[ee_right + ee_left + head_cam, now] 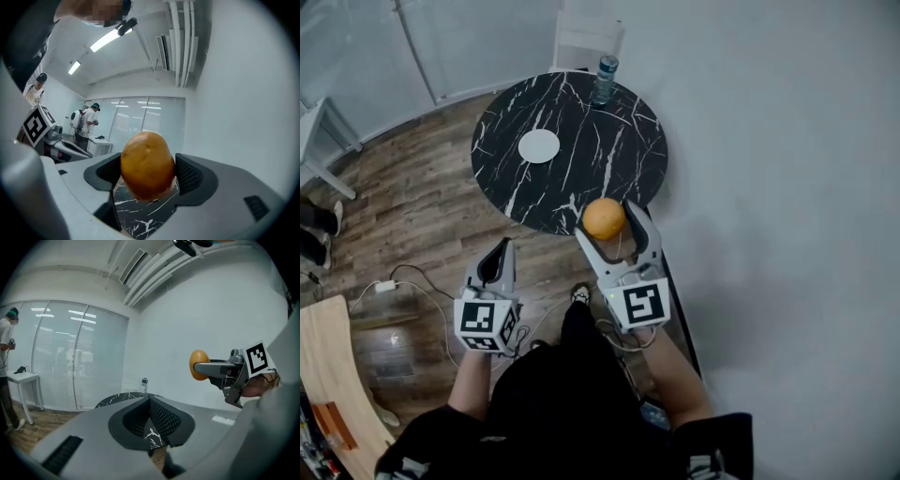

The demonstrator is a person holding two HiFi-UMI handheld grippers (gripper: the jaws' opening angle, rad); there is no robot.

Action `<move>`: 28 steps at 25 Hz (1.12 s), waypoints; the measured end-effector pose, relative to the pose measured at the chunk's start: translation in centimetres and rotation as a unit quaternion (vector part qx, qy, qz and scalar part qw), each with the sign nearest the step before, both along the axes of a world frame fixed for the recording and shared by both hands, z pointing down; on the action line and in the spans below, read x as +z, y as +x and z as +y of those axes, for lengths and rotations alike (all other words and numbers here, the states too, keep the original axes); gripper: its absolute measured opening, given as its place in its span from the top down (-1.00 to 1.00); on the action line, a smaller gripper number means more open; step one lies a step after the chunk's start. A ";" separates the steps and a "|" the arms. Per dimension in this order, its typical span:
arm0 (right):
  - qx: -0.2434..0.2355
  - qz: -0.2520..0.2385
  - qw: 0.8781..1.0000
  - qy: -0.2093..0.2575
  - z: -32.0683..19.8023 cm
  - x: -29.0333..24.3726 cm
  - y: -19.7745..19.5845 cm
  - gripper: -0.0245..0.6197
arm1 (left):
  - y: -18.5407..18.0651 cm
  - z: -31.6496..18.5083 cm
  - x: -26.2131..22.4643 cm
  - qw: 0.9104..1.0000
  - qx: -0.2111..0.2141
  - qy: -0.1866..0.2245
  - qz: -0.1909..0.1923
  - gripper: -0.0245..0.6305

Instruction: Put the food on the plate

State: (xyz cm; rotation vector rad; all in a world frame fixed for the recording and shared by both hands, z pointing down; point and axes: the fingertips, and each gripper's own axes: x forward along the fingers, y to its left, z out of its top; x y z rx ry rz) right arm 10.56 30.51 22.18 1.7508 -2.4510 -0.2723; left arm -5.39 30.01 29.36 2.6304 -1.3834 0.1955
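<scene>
Two grippers are out in front of me, one in each hand, above a wood-plank floor (422,216). My left gripper (495,264) is nearest, held low on my left with its jaws brought together and nothing between them; its own view shows the dark pads (161,420) meeting at their tips. A thin cable (417,274) trails over the floor just to its left.

My right gripper (610,221) reaches a little further forward, and its jaws are clamped on the food (604,217), a rounded, orange-brown piece with a dimpled skin. In the right gripper view the food (147,165) fills the gap, pressed on both sides by the ribbed pads (186,174). From the head view it shows over the near rim of a round black table (581,173) veined with white, clear of the top. The left gripper view catches it from the side, the food (198,365) sticking out past the jaw tips.

Further off, the plate (538,145), small, white and bare, lies on the far left part of the table, well apart from the food. A plastic bottle (604,80) with a blue label stands upright at the table's far rim, and a white chair (587,39) is just behind it. Beyond that, a glass partition (70,357) closes the room, and a person (87,123) stands near it.
</scene>
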 end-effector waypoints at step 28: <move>-0.081 0.003 0.994 -0.075 -17.0 6.4 12.8 -0.14 | 14.7 -17.0 3.3 0.997 0.007 -0.061 -0.048 0.93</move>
